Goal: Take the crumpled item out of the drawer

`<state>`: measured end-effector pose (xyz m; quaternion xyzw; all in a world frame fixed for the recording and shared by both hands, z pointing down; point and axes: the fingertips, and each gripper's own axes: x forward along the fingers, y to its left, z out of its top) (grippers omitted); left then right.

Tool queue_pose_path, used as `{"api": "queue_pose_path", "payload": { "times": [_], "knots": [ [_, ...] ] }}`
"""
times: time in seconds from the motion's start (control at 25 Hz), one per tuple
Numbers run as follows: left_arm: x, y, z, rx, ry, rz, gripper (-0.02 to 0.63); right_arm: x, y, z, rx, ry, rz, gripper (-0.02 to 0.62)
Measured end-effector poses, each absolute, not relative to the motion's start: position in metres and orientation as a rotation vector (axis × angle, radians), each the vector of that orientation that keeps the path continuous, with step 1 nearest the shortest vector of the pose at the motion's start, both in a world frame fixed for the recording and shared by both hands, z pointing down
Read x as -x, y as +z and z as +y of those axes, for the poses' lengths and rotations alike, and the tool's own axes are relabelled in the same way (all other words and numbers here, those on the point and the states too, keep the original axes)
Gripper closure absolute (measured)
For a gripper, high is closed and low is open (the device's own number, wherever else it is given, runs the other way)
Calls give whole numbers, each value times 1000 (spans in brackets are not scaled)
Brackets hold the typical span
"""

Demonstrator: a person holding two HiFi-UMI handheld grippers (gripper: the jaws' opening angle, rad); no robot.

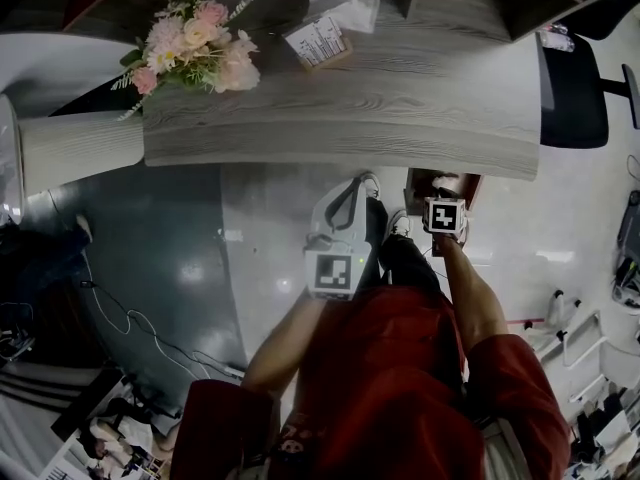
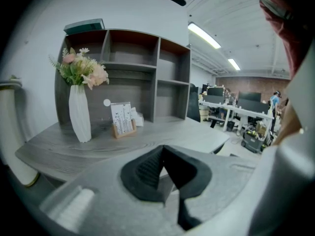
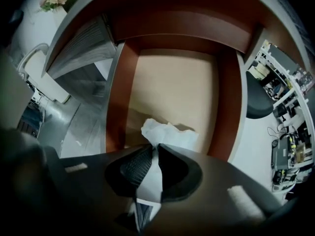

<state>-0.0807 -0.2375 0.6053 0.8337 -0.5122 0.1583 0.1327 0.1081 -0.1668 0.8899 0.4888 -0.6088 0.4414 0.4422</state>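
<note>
Right tool (image 3: 153, 150): its jaws are pinched nearly together on a fold of the white crumpled item (image 3: 170, 132), and the dark pads press on it from both sides.
Crumpled item: it sits inside the open drawer (image 3: 116, 97), at the end nearest the tool, over the pale floor between the red-brown side walls. I cannot tell whether it rests there or hangs lifted.
Drawer: it stands pulled out from under the grey wood-grain worktop (image 1: 400, 98).
Left tool (image 2: 163, 149): the pad tips meet with nothing between them, and it points across the worktop.
On the worktop: a white vase (image 2: 80, 113) of pink flowers stands with a small card stand (image 2: 122, 118) beside it and a shelf unit (image 2: 147, 73) behind.
</note>
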Motion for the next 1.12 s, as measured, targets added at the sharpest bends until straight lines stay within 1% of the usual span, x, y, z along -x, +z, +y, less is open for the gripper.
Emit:
{"api": "queue_pose_path", "payload": {
  "times": [0.72,1.12],
  "knots": [
    [44,596,-225,-2456,446,-1416,607,-115,826,-163,-1266,1050,-1703,555],
    [36,593,-217,-2444,463,-1432,607,-121,770,-153,-1307,996,-1831,557]
  ]
}}
